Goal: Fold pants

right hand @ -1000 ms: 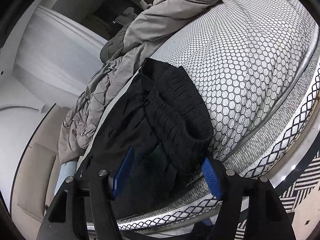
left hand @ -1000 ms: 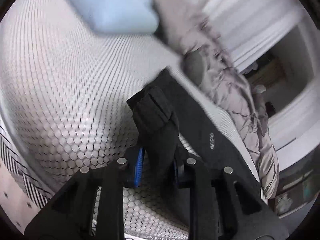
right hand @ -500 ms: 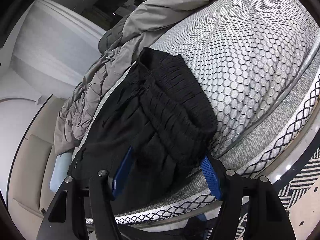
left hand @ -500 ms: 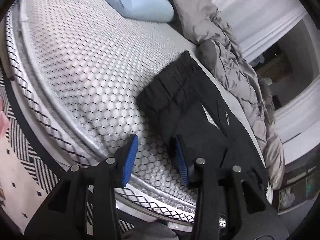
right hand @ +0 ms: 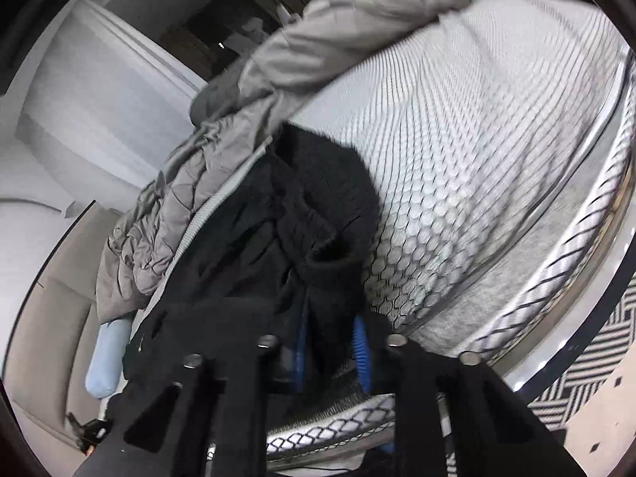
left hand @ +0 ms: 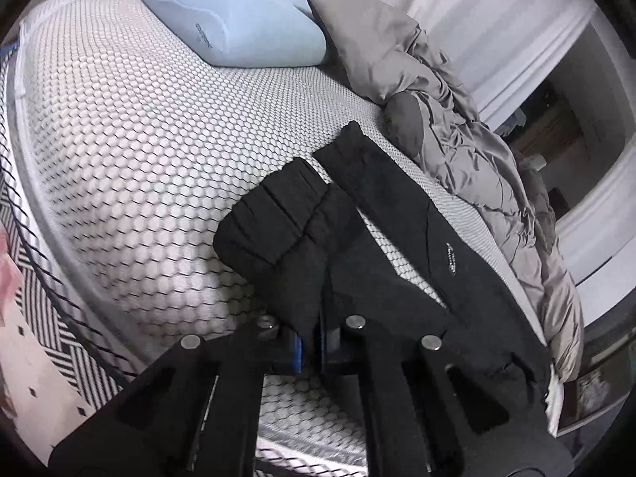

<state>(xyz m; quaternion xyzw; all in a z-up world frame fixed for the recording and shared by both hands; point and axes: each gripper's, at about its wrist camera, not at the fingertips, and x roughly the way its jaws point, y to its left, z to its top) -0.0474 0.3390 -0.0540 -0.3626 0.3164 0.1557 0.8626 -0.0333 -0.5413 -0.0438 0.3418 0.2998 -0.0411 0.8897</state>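
Lying near the mattress [left hand: 131, 183] front edge, the black pants [left hand: 401, 238] are pinched twice: left gripper [left hand: 309, 348] has just clamped a cuff end, right gripper [right hand: 332, 351] the bunched waistband. Thin bites might slip when lifted, spoiling the fold.

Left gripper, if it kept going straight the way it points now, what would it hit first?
The left gripper is already shut on the black pants, so it would push further into that fabric, probably the ribbed cuff ahead.
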